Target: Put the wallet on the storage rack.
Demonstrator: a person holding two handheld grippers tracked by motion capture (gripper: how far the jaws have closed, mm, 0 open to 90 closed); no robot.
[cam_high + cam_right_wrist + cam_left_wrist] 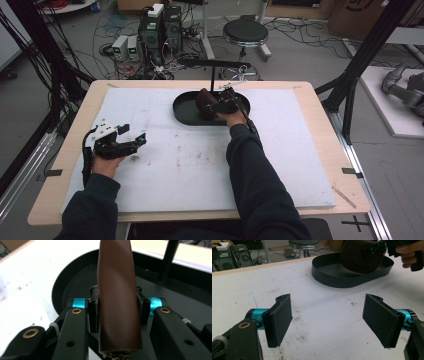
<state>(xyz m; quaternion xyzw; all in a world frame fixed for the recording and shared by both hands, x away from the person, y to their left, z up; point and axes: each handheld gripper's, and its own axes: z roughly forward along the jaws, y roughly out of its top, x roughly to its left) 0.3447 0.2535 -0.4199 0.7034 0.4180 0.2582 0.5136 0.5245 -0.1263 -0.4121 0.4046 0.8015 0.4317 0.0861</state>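
Right gripper holds a brown leather-like pouch over the black oval tray, which sits near the far edge of the surface, about midway along it. Fingers clenched on both flat sides of the pouch, which stands on edge between them.

Left gripper rests near the left edge of the surface, fingers released and wide apart, nothing between them.

Judged step: placing the pouch in the tray, or lifting it out; cannot tell which. If placing, the next move calls for lowering until the pouch bears on the tray floor, then releasing.

The right gripper view shows the grip and what looks like a zipper end at the pouch's bottom. The left gripper view shows the pouch from the side, its lower edge inside the tray wall. The high view shows the thin black post rising behind the tray.
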